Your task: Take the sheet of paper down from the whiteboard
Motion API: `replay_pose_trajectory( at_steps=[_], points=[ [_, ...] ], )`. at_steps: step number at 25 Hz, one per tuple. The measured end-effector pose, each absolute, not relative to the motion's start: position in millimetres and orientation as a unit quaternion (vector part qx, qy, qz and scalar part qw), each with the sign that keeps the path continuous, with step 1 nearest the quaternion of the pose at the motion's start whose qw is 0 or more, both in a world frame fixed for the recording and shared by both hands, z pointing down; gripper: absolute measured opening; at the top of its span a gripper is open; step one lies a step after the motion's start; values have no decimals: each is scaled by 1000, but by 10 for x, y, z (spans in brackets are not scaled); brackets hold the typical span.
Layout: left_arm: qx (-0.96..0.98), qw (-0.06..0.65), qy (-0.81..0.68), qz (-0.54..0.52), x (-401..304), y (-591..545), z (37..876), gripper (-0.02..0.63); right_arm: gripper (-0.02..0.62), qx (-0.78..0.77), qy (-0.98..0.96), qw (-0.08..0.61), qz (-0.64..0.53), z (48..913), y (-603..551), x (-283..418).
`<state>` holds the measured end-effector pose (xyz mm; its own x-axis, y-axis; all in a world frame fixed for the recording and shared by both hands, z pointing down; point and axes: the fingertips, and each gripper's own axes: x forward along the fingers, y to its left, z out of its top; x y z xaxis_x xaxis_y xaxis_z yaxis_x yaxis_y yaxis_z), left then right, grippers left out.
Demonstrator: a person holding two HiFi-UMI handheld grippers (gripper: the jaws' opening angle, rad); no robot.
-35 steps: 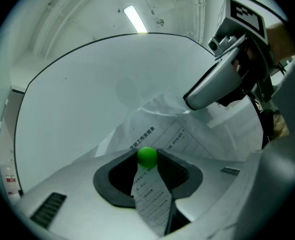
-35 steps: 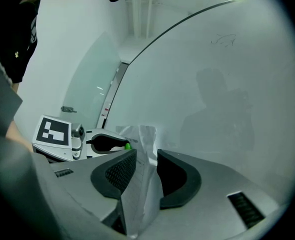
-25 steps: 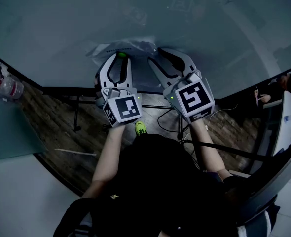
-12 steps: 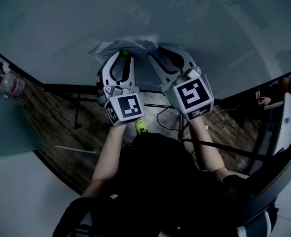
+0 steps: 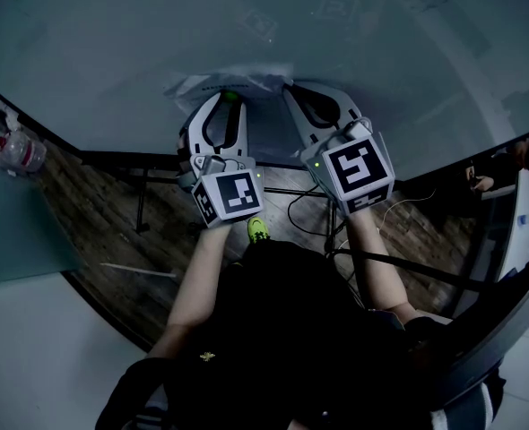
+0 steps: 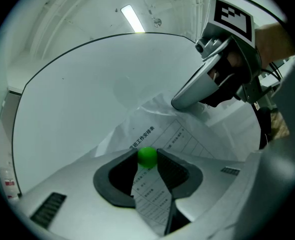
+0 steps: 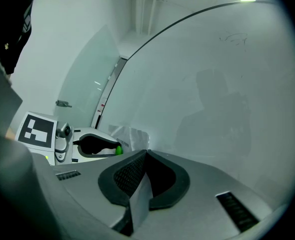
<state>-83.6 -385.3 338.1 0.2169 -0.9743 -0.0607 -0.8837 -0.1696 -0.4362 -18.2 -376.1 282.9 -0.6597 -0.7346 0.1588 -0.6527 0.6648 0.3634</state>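
A crumpled printed sheet of paper [image 5: 247,81] hangs on the whiteboard [image 5: 139,34] under a small green magnet [image 5: 231,96]. In the left gripper view the paper [image 6: 160,126] runs between the jaws, and the left gripper [image 6: 148,155] is shut on the green magnet [image 6: 147,157] at its tips. My right gripper [image 5: 290,89] sits just right of it. Its jaws have just been closing, and in the right gripper view the right gripper [image 7: 146,154] is shut on an edge of the paper [image 7: 140,199]. Both grippers point at the board.
A plastic water bottle [image 5: 13,155] stands at the far left. Cables [image 5: 305,211] and the board's stand lie on the wooden floor below. A seated person [image 5: 484,170] is at the right edge. A wall and a glass panel [image 7: 82,89] flank the board.
The right gripper's jaws, wide apart a second ago, have come together on the paper's edge and shifted slightly right. The left gripper has stayed on the magnet.
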Motion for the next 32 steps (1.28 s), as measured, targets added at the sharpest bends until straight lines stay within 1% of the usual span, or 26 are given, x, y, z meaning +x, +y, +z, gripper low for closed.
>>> replay_pose_trajectory(
  at_steps=[32],
  points=[
    [-763,207,595,-144,-841,-3831,3393,133,11,387,-905,125,-127,2828,-3770,-147]
  ],
)
